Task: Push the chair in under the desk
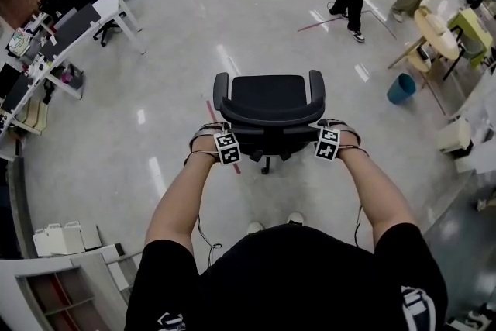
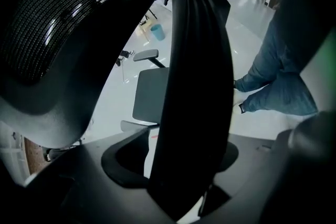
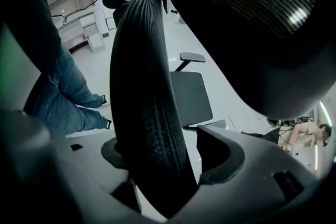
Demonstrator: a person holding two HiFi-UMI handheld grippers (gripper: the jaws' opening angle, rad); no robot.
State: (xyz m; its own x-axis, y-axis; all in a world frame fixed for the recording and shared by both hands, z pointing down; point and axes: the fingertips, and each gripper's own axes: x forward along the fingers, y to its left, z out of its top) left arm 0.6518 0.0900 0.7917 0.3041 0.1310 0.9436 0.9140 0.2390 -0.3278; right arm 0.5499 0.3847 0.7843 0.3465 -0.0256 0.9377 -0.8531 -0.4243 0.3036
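A black office chair (image 1: 269,93) stands on the glossy floor in front of me, facing away, with its backrest (image 1: 271,122) nearest me. My left gripper (image 1: 219,129) straddles the backrest's top edge at its left end and my right gripper (image 1: 329,126) does so at its right end. In the left gripper view the backrest (image 2: 197,86) runs between the jaws of the left gripper (image 2: 210,13), with floor showing on both sides. The right gripper view shows the same: the backrest (image 3: 139,76) stands inside the right gripper (image 3: 105,13), which is open. White desks (image 1: 108,12) stand far left.
A blue bin (image 1: 401,87) and a round table (image 1: 434,27) with chairs are at the right. Several people stand at the back. Grey shelving (image 1: 62,283) is at the lower left. A red tape line (image 1: 211,111) lies on the floor beside the chair.
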